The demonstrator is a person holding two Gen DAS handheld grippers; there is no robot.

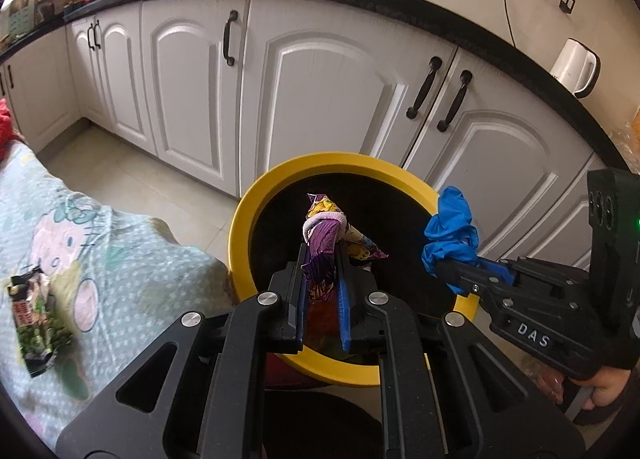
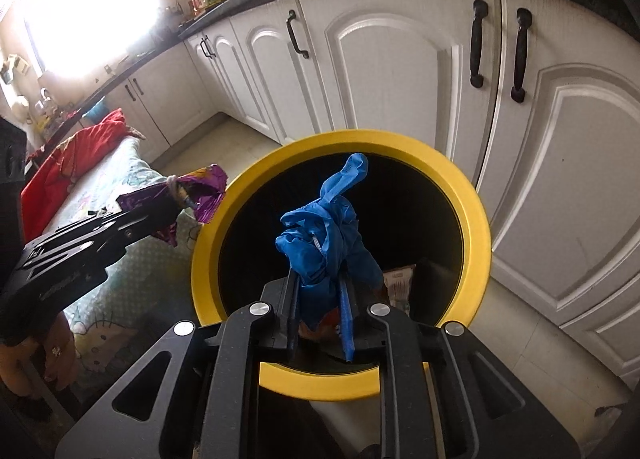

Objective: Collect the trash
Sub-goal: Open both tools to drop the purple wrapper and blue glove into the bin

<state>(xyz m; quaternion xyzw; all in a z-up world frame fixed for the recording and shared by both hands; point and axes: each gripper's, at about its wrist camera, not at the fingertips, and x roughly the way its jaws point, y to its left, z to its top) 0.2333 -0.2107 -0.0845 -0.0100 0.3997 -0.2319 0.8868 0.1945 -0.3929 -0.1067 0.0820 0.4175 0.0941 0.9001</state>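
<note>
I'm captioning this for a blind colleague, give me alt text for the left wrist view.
The left gripper holds a crumpled purple wrapper over a yellow-rimmed bin, while the right gripper holds a blue glove at its rim.

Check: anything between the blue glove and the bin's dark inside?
Nothing: in the right wrist view the blue glove, clamped by the right gripper, hangs over the yellow bin's open mouth.

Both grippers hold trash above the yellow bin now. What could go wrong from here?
1. The blue glove hangs near the yellow bin's rim in the left view; released there, it may fall outside.
2. The purple wrapper could stick between the left gripper's fingers.
3. A green packet on the cloth may be forgotten.
</note>
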